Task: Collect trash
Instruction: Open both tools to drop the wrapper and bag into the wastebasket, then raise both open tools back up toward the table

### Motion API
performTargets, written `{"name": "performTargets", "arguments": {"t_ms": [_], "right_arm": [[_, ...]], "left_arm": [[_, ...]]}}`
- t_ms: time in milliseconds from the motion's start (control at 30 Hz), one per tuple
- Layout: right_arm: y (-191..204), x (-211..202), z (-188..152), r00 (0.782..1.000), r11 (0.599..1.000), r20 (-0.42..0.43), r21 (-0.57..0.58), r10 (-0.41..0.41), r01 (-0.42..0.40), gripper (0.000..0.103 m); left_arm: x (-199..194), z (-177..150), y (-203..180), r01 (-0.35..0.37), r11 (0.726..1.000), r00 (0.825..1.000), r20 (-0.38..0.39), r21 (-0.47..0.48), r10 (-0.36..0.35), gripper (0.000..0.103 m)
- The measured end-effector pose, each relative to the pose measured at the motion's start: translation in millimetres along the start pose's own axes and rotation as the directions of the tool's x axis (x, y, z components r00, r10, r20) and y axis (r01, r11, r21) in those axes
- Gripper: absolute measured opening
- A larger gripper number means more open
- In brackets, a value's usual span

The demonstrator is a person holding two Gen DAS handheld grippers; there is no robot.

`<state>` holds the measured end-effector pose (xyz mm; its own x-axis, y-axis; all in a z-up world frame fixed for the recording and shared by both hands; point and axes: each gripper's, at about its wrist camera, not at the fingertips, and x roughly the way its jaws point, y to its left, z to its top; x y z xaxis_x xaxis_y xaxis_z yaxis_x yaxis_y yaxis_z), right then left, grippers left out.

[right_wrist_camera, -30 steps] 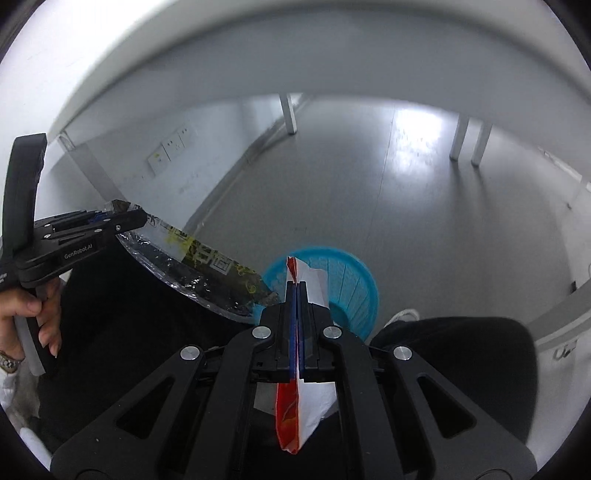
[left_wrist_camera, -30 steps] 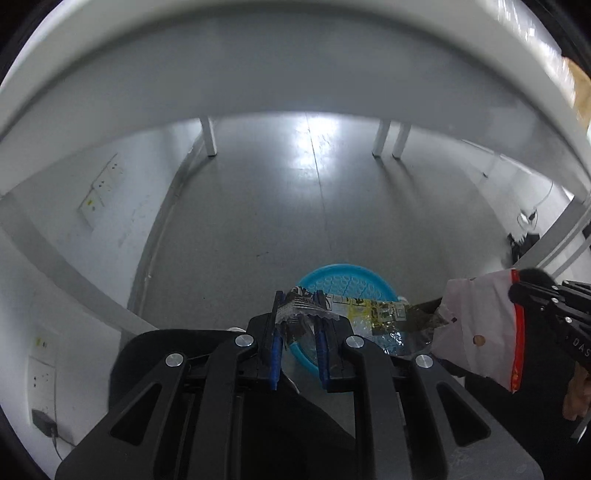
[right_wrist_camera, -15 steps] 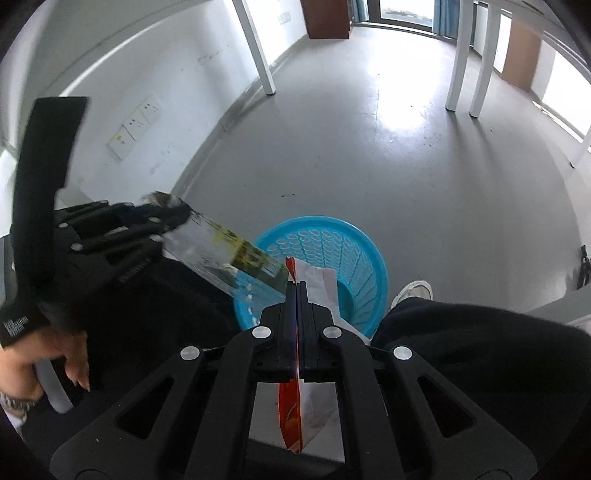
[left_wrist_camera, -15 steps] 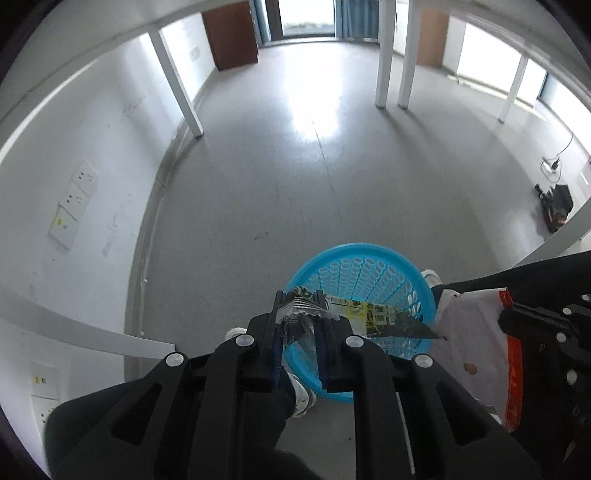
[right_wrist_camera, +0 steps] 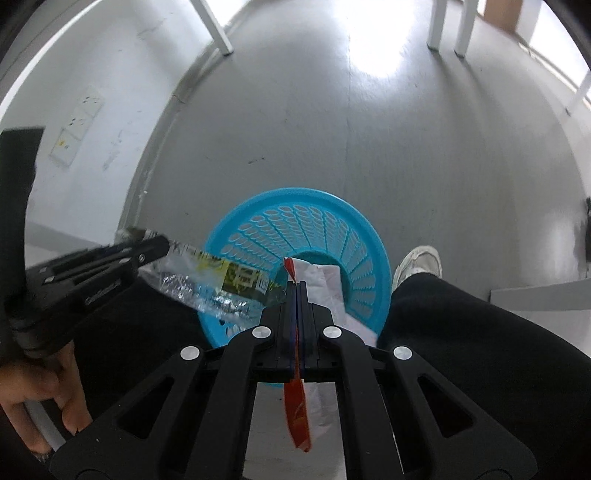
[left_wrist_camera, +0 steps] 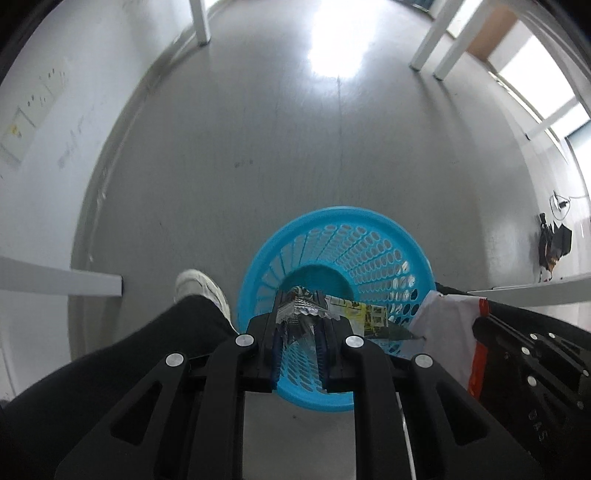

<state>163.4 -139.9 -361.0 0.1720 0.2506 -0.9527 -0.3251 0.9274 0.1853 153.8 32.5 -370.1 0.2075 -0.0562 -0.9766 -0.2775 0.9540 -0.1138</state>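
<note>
A blue perforated plastic basket [left_wrist_camera: 369, 236] stands on the grey floor; it also shows in the right wrist view [right_wrist_camera: 258, 218]. My left gripper [left_wrist_camera: 300, 314] is shut on a clear crinkled wrapper with a yellow label [left_wrist_camera: 365, 314] and holds it over the basket's near rim; the wrapper also shows in the right wrist view [right_wrist_camera: 221, 277]. My right gripper [right_wrist_camera: 297, 286] is shut on a white and red wrapper [right_wrist_camera: 325, 284], held over the basket; this wrapper appears at the right of the left wrist view [left_wrist_camera: 450, 317].
My legs in black trousers and white shoes [left_wrist_camera: 201, 290] flank the basket. White table legs [left_wrist_camera: 199, 22] stand at the back. A white wall with sockets [right_wrist_camera: 79, 125] is on the left. Dark cables and gear [left_wrist_camera: 554, 243] lie at the far right.
Both grippers have dropped from under the table edge and moved over the basket, which now fills more of each view. Both wrappers stay gripped.
</note>
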Motion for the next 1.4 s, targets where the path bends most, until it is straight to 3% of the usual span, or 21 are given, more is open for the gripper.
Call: {"name": "performTargets", "arguments": {"t_ms": [200,400,467,500,533,633,967,1100,1267,1400], "right_arm": [[-16,34,8,0.999,0.998,-0.044,0.065,0.016,-0.014,0.000],[-14,37,9,0.999,0.998,-0.037,0.053,0.029,-0.027,0.000],[-14,38,8,0.999,0.998,-0.040,0.052,0.031,-0.029,0.001],[-15,36,8,0.999,0.998,-0.041,0.053,0.032,-0.030,0.003],[-16,35,8,0.999,0.998,-0.039,0.055,0.029,-0.026,0.006],[-17,32,6,0.999,0.998,-0.041,0.063,0.029,-0.027,0.022],[-12,9,-8,1.000,0.998,-0.020,0.055,-0.006,0.007,0.025],[-2,-6,-15,1.000,0.999,-0.007,0.032,-0.017,0.017,0.032],[16,-40,-31,0.999,0.999,0.048,-0.045,0.000,0.002,0.033],[21,-75,-51,0.993,0.996,0.121,-0.091,0.006,0.005,0.043]], "left_arm": [[19,1,-5,-0.054,0.998,0.998,-0.032,0.021,0.055,0.014],[27,4,-7,-0.091,0.995,0.994,-0.049,0.030,0.093,0.017],[25,6,-5,-0.105,0.994,0.994,-0.033,0.024,0.106,0.029],[24,6,-3,-0.103,0.994,0.994,-0.020,0.018,0.104,0.048],[20,7,-2,-0.097,0.995,0.995,-0.005,0.011,0.097,0.058],[13,7,1,-0.090,0.996,0.996,0.023,-0.005,0.090,0.058],[-6,-2,4,-0.029,0.999,0.998,0.049,-0.041,0.031,0.060],[-23,-13,3,0.006,1.000,0.997,0.075,-0.025,-0.004,0.064],[-48,-27,7,0.061,0.998,0.992,0.113,-0.030,-0.058,0.065],[-75,-39,13,0.098,0.994,0.978,0.191,-0.042,-0.088,0.065]]}}
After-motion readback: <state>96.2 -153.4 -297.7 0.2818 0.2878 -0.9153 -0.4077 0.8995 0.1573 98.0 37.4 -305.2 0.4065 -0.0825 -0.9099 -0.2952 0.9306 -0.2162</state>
